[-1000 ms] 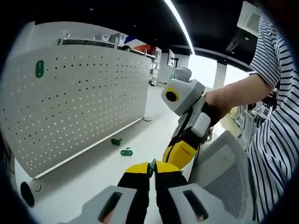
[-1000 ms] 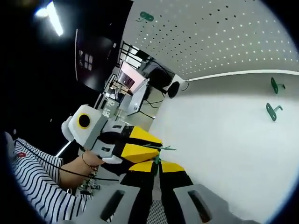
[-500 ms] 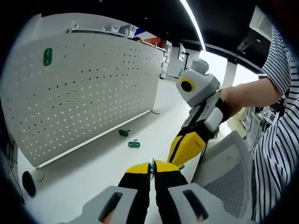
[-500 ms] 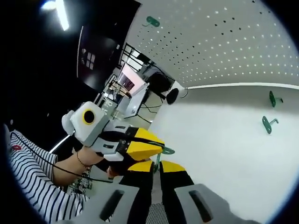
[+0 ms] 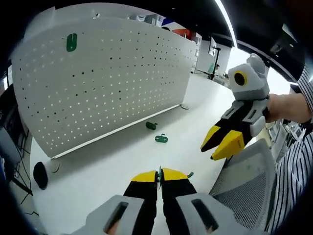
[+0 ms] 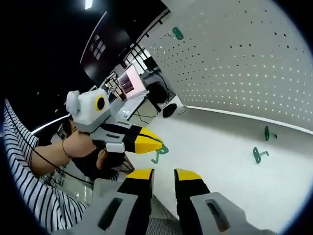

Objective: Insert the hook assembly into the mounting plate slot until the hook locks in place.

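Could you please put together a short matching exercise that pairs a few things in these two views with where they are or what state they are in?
Things:
1. left tool
2. right tool
3. two green hooks
4. single green hook

States or places:
A. lying on the white tabletop near the foot of the pegboard
B. open, with nothing between its jaws
C. mounted high on the white pegboard
D. shut on a green hook piece

Pairs: 1-D, 2-B, 3-A, 4-C
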Motion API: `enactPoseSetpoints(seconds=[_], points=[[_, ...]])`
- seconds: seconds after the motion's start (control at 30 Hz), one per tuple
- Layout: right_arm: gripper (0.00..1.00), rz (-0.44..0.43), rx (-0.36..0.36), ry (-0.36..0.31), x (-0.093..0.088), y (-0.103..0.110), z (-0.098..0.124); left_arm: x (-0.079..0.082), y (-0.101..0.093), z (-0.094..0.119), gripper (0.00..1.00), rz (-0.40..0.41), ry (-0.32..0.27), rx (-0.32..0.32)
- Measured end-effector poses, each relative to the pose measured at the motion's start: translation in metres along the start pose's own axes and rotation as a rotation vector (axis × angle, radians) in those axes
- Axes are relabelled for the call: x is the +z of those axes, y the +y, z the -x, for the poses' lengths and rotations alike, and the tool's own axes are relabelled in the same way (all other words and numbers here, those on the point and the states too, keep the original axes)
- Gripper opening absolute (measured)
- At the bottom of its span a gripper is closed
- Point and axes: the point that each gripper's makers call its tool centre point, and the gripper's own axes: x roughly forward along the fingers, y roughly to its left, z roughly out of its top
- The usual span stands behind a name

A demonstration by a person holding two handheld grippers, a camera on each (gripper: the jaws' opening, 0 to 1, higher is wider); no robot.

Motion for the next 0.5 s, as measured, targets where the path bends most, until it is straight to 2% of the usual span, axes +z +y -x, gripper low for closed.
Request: enactPoseSetpoints(seconds=[0.03, 0.1, 0.2, 0.5], points=[[0.15, 0.071, -0.033, -0.032, 0.006, -0.003, 0.002, 0.001, 0.001, 0.001, 0.01, 0.007, -0.001, 0.005], [0.16, 0.101, -0.044, -0.022, 0.005, 0.001, 0.004, 0.001, 0.004, 0.002, 0.01, 0.038, 0.006, 0.020], [0.16, 0.178, -0.071, -0.047, 0.012, 0.004, 0.007, 0.003, 0.002, 0.003, 0.01, 0.074, -0.004, 0.009], [0.20, 0.237, -0.061, -0.084, 0.018, 0.022, 0.004, 0.015, -0.007, 0.008, 0.01, 0.174, -0.032, -0.018]])
